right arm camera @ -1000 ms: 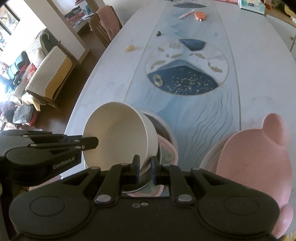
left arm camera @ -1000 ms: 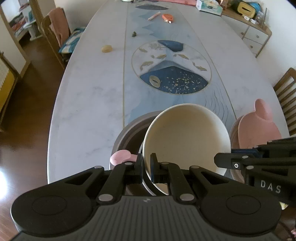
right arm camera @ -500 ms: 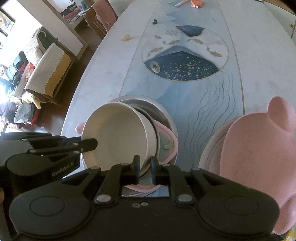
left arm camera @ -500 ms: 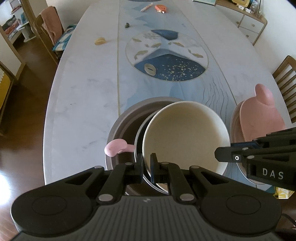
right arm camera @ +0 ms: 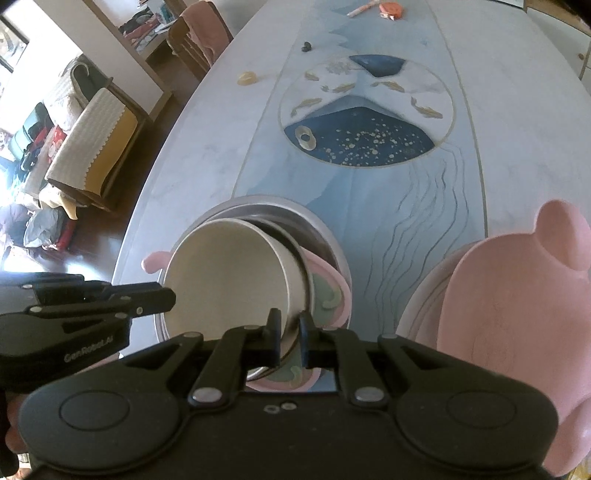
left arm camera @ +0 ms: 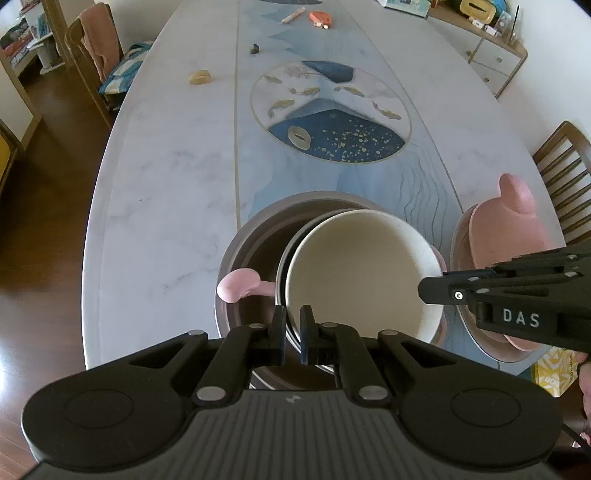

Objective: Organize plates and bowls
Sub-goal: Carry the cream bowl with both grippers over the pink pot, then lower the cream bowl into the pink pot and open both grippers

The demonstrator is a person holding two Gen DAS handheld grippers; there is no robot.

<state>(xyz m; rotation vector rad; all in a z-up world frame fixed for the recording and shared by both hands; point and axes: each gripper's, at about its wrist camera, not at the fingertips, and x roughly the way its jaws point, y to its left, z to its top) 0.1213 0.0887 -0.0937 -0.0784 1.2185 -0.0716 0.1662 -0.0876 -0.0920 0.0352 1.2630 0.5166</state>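
Two grippers on one cream bowl: your left gripper has its fingers nearly closed on the near rim, your right gripper likewise pinches the rim at its side, fingers narrow. Cream bowl sits tilted inside a steel bowl, atop a pink plate with ear handles, all within a big grey plate on the bench. Right of the cream bowl: pink bear-shaped plate on a pale plate. Far beyond the cream bowl: small yellow thing, orange thing.
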